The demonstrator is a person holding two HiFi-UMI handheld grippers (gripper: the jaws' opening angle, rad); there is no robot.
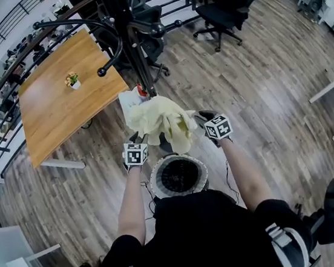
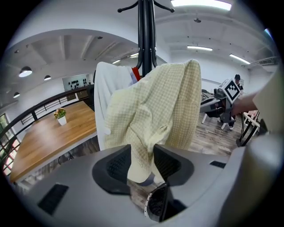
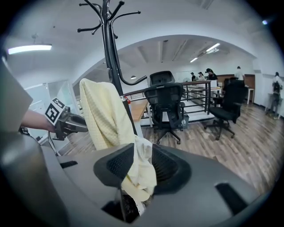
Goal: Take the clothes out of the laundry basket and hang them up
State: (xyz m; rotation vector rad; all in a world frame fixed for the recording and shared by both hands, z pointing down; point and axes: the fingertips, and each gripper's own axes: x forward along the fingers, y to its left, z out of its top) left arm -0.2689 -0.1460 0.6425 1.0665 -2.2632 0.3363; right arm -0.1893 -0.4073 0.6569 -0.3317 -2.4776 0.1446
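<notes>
You are holding both grippers low under the pale yellow checked garment (image 1: 162, 121), which is draping over an arm of the black coat stand (image 1: 134, 48), just in front of a white garment (image 1: 127, 99) already hanging there. The left gripper (image 2: 142, 164) is showing its jaws standing apart, with a hanging fold of the yellow cloth passing loosely through the gap rather than being pinched. The right gripper (image 3: 135, 164) is showing the same: jaws apart, with the garment's lower end dangling between them. Judging by that, you are letting the stand carry the weight while your grippers are flanking the cloth on either side, probably so it is settling evenly and not sliding off. The laundry basket (image 1: 159, 167) is sitting on the floor directly below, close to your body, which is keeping each lift short. I am finding no brand, label or readable writing on the garments, the basket or the stand; the only printed patterns are the black and white square markers on the gripper cubes.
</notes>
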